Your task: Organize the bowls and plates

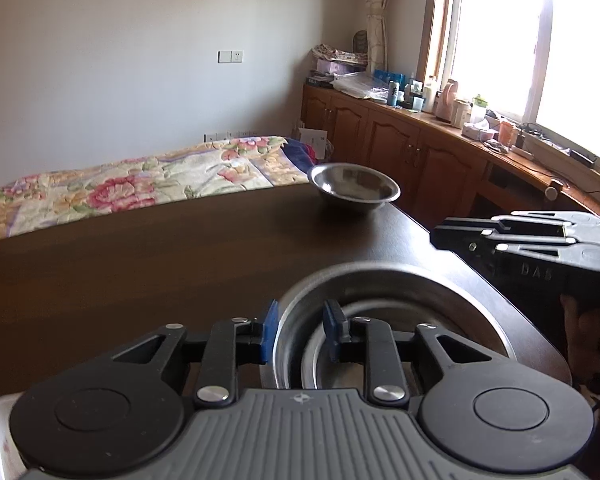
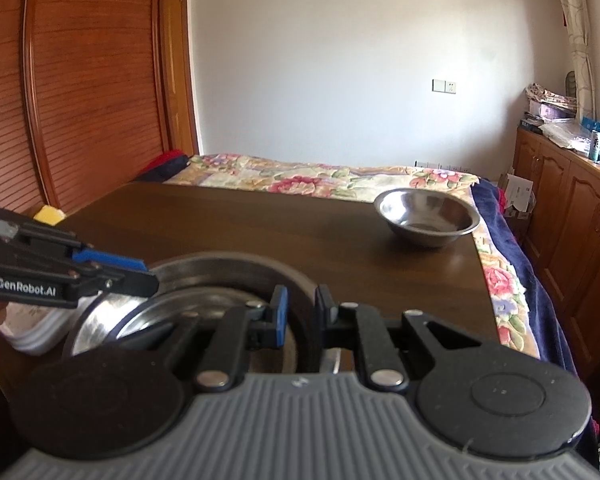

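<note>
A wide steel dish (image 1: 400, 280) with a smaller steel dish nested in it sits at the near edge of the dark table (image 1: 140, 272). My left gripper (image 1: 300, 330) straddles its near-left rim, one blue pad outside and one inside, with a gap showing beside the inner pad. My right gripper (image 2: 300, 312) is shut on the rim of the same steel dish (image 2: 228, 268); in the left wrist view the right gripper (image 1: 436, 236) reaches in from the right. In the right wrist view the left gripper (image 2: 150, 276) comes in from the left. A steel bowl (image 1: 354, 192) (image 2: 426, 216) stands alone at the far right corner.
White plates (image 2: 28, 332) lie stacked by the dish, under the left gripper. Beyond the table's far edge is a bed with a floral cover (image 2: 320, 180). Wooden cabinets (image 1: 400, 152) with cluttered tops run along the right, and a wooden wardrobe (image 2: 80, 100) stands at the left.
</note>
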`<state>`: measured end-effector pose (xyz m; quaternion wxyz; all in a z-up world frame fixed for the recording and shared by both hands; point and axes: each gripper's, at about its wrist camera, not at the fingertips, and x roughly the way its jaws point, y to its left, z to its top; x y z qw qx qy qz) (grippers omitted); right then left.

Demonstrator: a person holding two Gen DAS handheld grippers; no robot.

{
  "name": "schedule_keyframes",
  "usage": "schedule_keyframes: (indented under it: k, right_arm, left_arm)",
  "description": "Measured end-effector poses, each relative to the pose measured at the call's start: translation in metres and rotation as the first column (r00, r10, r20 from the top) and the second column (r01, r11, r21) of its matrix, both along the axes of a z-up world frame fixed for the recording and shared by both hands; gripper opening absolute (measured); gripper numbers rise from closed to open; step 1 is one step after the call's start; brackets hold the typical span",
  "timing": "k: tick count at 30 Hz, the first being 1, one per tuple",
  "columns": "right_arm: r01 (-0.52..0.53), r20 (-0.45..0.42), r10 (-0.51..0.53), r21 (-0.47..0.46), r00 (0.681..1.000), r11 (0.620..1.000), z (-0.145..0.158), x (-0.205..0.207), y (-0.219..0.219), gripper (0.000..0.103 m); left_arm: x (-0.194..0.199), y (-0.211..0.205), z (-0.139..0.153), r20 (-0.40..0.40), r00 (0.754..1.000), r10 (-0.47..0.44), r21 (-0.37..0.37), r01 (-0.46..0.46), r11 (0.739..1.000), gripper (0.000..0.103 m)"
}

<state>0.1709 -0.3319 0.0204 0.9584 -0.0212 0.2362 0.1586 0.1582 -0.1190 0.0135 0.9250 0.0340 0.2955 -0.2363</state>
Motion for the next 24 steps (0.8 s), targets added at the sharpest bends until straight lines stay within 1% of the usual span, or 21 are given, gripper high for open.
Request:
schedule_keyframes:
  k: [1, 6, 13, 16, 20, 21, 24]
  right_arm:
    - [0.005, 0.008, -0.005, 0.003, 1.000, 1.000, 0.002, 0.003, -0.004, 0.017]
    - [0.029, 0.045, -0.030, 0.016, 0.999, 0.999, 0.010, 0.023, -0.023, 0.017]
    - [0.057, 0.072, -0.058, 0.010, 0.996, 0.998, 0.010, 0.061, -0.046, 0.017]
    - [0.068, 0.078, -0.067, -0.008, 0.995, 0.998, 0.006, 0.074, -0.052, 0.017]
    - [0.075, 0.075, -0.074, -0.013, 0.994, 0.997, 0.001, 0.085, -0.058, 0.018]
    - [0.076, 0.072, -0.076, -0.010, 0.995, 0.997, 0.000, 0.088, -0.059, 0.020]
    - [0.085, 0.068, -0.084, -0.009, 0.994, 0.996, -0.004, 0.098, -0.064, 0.037]
  left_arm:
    - [0.004, -0.002, 0.002, 0.004, 1.000, 0.004, 0.003, -0.004, 1.000, 0.032]
    - [0.027, -0.011, 0.010, 0.016, 1.000, 0.019, 0.017, -0.019, 1.000, 0.049]
    - [0.057, -0.026, 0.018, 0.032, 0.999, 0.022, 0.036, -0.024, 0.999, 0.056]
    - [0.064, -0.033, 0.018, 0.034, 0.999, 0.020, 0.044, -0.021, 0.999, 0.056]
    - [0.071, -0.038, 0.018, 0.030, 0.999, 0.015, 0.050, -0.016, 0.999, 0.060]
    - [0.072, -0.039, 0.017, 0.030, 0.999, 0.014, 0.051, -0.015, 0.999, 0.061]
    - [0.076, -0.043, 0.018, 0.029, 0.999, 0.016, 0.055, -0.018, 0.998, 0.065]
